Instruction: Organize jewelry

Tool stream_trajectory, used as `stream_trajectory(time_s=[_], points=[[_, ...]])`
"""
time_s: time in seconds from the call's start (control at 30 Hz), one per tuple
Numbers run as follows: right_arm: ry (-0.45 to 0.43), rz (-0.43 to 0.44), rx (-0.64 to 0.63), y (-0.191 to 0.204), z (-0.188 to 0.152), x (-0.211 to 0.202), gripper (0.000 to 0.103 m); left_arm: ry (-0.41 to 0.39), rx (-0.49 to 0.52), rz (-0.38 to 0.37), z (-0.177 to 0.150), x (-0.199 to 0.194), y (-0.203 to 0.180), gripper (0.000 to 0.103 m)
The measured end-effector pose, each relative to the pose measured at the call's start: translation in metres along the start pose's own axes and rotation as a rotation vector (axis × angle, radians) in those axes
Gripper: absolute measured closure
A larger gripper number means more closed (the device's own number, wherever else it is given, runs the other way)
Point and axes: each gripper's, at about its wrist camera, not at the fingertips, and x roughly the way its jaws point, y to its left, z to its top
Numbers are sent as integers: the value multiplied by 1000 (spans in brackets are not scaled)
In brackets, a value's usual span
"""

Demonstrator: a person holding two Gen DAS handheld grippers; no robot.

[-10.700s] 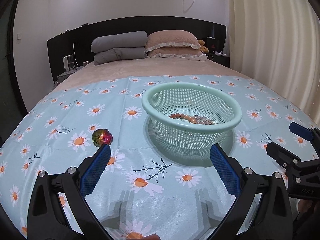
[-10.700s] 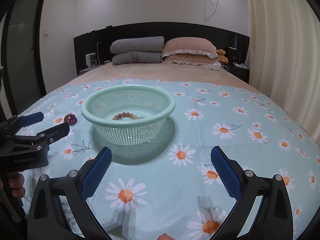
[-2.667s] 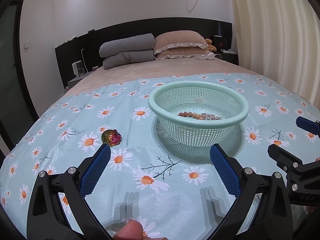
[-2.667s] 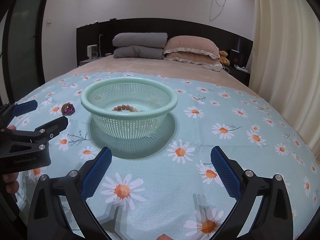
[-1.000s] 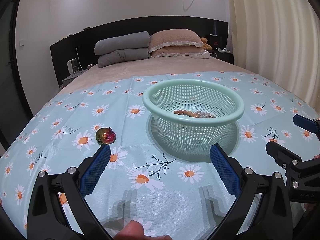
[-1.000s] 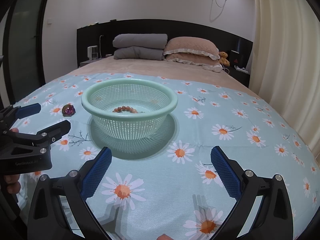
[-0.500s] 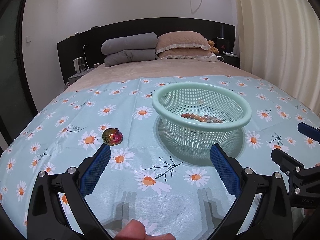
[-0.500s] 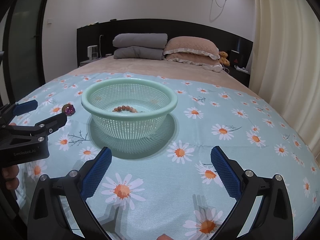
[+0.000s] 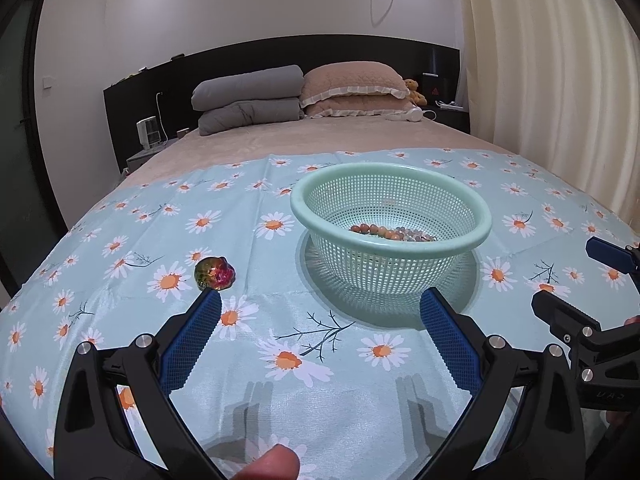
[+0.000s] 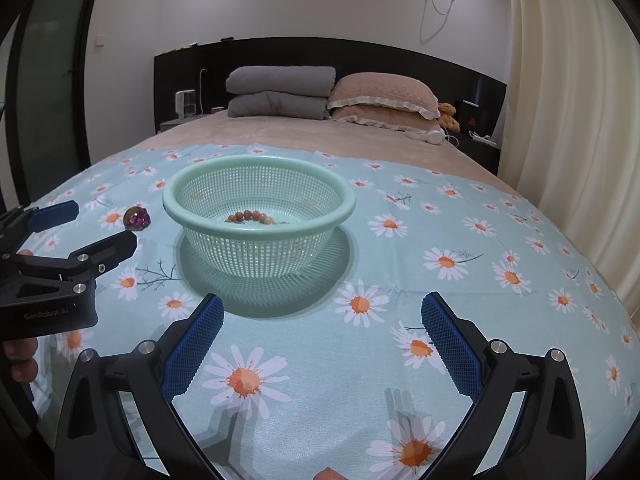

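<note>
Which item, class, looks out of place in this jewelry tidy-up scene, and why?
The iridescent bead lies alone on the daisy cloth, left of the green basket, while the bead bracelet already sits inside it. Both grippers are open and empty.

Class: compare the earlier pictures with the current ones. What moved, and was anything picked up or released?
Nothing was grasped or released. Only the cameras drifted slightly. The iridescent bead still lies on the daisy cloth left of the green basket, the bead bracelet stays inside, and the left gripper and right gripper remain open and empty.
</note>
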Motion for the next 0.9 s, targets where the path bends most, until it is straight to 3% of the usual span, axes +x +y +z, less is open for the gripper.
stream_trajectory(time_s=[0.33,0.43,0.9], points=[[1,-1,-3,1,0,0,8,9,2,11,-1,2,-2,6],[3,-1,-4,1,0,1,8,39,-18,-28,-1,5,-1,6],[2,-2,-4,0,0,2,8,33,-23,-5,-1,6,1,6]])
